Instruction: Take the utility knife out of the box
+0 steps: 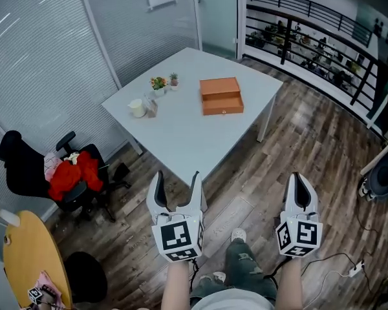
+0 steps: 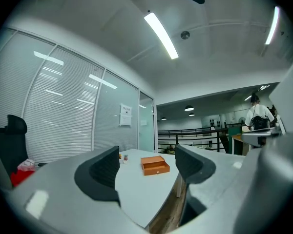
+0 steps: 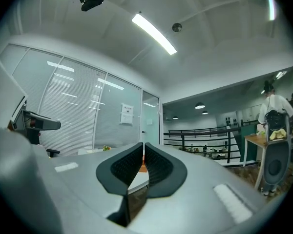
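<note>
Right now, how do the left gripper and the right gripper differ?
The left gripper has its jaws wide apart; the right gripper has its jaws together. The left gripper is by the table corner; the right gripper is over the wooden floor. Both are empty and away from the orange box.

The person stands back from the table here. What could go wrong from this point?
1. The orange box is shut, so the knife is unseen; its position and blade state cannot be judged beforehand.
2. The box sits unbraced on the smooth table; pulling its small front knob with one gripper may drag the whole box.
3. The right gripper is shut, the left gripper open; the right must open before grasping.
</note>
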Demonstrator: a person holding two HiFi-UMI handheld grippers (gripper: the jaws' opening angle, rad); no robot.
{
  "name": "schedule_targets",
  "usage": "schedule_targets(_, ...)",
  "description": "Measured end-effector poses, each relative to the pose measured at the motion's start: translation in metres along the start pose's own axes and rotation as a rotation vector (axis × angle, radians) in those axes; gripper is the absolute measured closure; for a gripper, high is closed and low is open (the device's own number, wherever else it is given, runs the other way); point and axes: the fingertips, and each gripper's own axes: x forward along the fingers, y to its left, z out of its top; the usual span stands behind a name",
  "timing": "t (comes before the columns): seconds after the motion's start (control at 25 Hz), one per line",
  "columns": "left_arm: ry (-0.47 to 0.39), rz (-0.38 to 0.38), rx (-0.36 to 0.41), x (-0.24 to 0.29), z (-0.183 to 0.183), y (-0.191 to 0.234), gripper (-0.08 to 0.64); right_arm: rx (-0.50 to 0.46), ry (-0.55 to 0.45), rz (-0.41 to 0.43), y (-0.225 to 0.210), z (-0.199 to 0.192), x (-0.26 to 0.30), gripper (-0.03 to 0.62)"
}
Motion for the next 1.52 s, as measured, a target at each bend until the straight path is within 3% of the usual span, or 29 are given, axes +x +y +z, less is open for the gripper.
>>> schedule_targets(0.72,-0.025,0.112,0.003,0.180,0.022,-0.034,0.213,0.002,-0.036,0.119,-0.071,0.020,0.207,0.555)
schedule_targets(1.52,0.032,0.108,0.016,0.274,-0.002,-0.050,0.213,-0.001,0.015,0.138,-0.097,-0.009,0.292,0.555)
